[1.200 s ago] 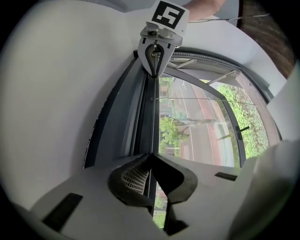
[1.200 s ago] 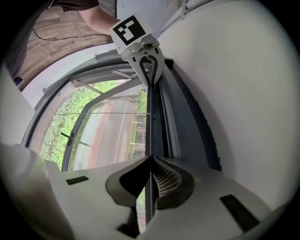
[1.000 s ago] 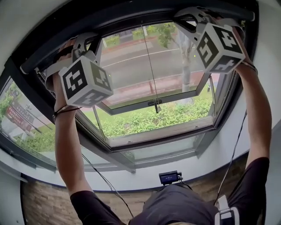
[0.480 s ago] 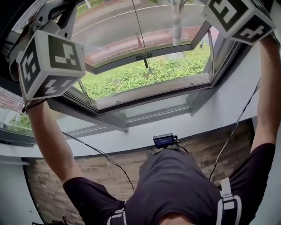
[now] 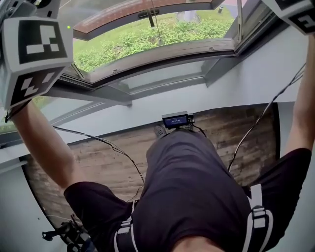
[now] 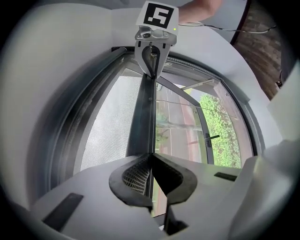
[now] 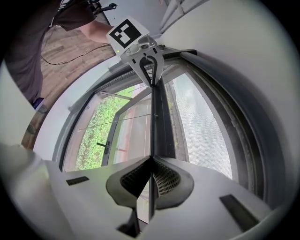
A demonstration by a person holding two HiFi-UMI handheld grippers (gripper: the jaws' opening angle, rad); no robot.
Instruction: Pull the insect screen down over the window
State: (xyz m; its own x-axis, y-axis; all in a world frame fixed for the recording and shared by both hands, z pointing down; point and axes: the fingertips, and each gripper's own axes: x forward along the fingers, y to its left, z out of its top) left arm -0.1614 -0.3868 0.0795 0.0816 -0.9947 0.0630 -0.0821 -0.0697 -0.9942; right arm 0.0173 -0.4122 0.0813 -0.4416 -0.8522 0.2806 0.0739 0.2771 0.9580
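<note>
The insect screen's dark pull bar point(image 6: 143, 112) runs straight away from my left gripper point(image 6: 151, 155), which is shut on the bar's thin lip. Grey mesh point(image 6: 105, 131) hangs to the left of the bar. At the bar's far end my right gripper point(image 6: 153, 51) grips the same bar. In the right gripper view the bar point(image 7: 159, 122) has mesh point(image 7: 204, 126) on its right, and my right gripper point(image 7: 151, 157) is shut on its lip, with the left gripper point(image 7: 146, 58) at the far end. The head view shows only the marker cubes point(image 5: 29, 49) point(image 5: 295, 12).
Behind the bar an open window sash with a dark handle point(image 6: 212, 138) looks onto green shrubs point(image 5: 147, 37). Below the grey sill point(image 5: 162, 54) is a pale wall and wood-look floor. A small screen device point(image 5: 175, 120) with cables sits by the person's dark-shirted body point(image 5: 197, 197).
The head view has tipped down. The window has slid to the picture's top edge, and both marker cubes now sit in the top corners, partly cut off. More of the person's body shows.
</note>
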